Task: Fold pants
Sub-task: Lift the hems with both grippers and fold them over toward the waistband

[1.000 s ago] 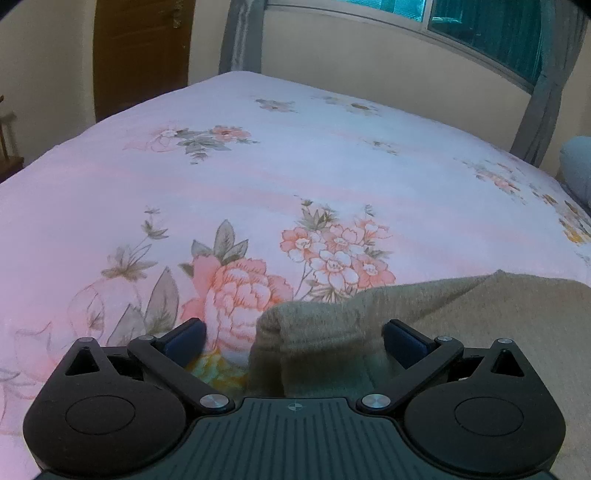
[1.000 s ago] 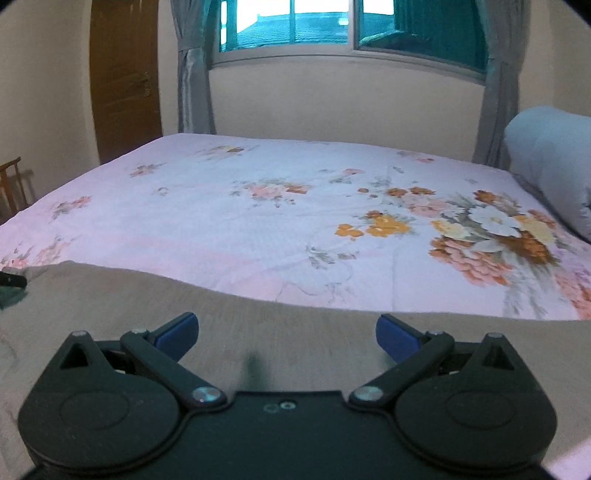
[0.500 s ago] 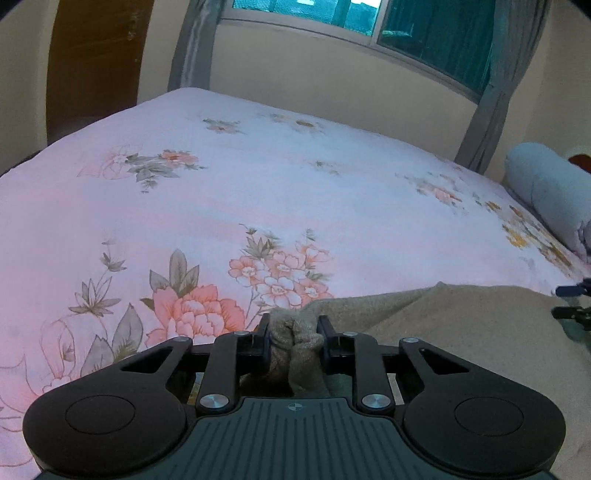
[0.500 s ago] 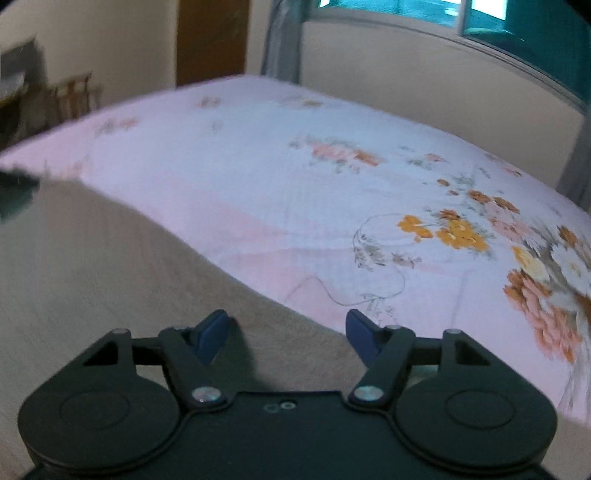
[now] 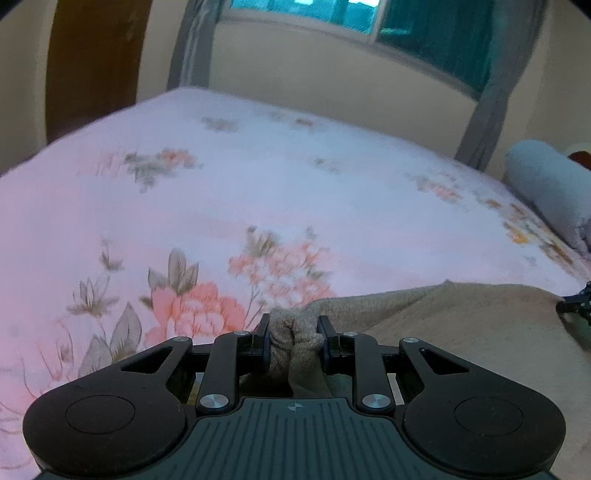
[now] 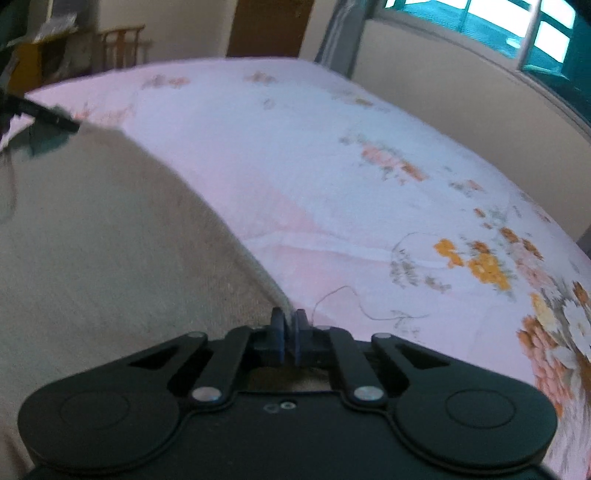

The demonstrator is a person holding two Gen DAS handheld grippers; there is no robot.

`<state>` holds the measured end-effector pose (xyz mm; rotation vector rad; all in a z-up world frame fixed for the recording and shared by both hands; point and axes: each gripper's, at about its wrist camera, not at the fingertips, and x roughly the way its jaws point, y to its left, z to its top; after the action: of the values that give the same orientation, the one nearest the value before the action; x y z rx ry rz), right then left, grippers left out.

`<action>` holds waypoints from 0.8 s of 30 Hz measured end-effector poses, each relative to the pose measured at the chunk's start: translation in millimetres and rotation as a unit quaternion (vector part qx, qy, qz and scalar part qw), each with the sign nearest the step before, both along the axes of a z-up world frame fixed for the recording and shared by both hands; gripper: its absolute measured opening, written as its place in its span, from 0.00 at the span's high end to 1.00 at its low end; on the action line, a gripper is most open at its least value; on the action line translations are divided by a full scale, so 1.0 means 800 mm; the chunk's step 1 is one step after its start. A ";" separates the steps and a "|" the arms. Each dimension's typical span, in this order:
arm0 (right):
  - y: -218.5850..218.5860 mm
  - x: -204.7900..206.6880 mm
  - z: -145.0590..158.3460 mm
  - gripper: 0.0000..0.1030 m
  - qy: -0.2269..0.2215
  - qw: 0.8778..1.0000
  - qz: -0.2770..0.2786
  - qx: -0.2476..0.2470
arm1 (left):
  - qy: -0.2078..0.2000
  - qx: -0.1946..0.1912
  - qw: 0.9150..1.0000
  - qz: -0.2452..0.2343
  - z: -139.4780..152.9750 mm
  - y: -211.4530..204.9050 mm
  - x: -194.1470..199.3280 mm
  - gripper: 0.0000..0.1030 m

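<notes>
ITEM: beige soft knit pants (image 5: 461, 325), flat on the pink floral bedsheet (image 5: 258, 192) | LEFT GRIPPER (image 5: 293, 341): jaws pinch a bunched corner | RIGHT GRIPPER (image 6: 290, 334): jaws clamped thin on the far edge (image 6: 273, 291) | HANDLING: judged light, limp, drapes and sags; edge and corner holds suit lifting.

The right tongs (image 6: 290, 334) pinch the thin edge of the beige pants (image 6: 96, 236) at the near centre, pads pressed together on the fabric. The pants spread over the near left of the bed (image 6: 295, 155), whose pink floral sheet runs far and right. At the far left the left tongs (image 6: 44, 112) touch the pants' far corner. A window (image 6: 517, 33) sits far right, a brown door (image 6: 267, 27) far centre
</notes>
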<state>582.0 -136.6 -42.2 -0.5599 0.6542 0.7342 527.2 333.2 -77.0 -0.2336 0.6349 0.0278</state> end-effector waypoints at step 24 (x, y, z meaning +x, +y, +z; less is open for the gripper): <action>-0.067 -0.414 0.067 0.83 -0.089 0.994 -0.056 -0.004 | -0.090 -0.059 0.992 -0.058 0.048 -0.002 -0.322 0.10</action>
<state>250.9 -190.3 11.6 -0.5827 0.5190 0.5695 269.3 331.9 -39.0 -0.3099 0.4702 -0.1429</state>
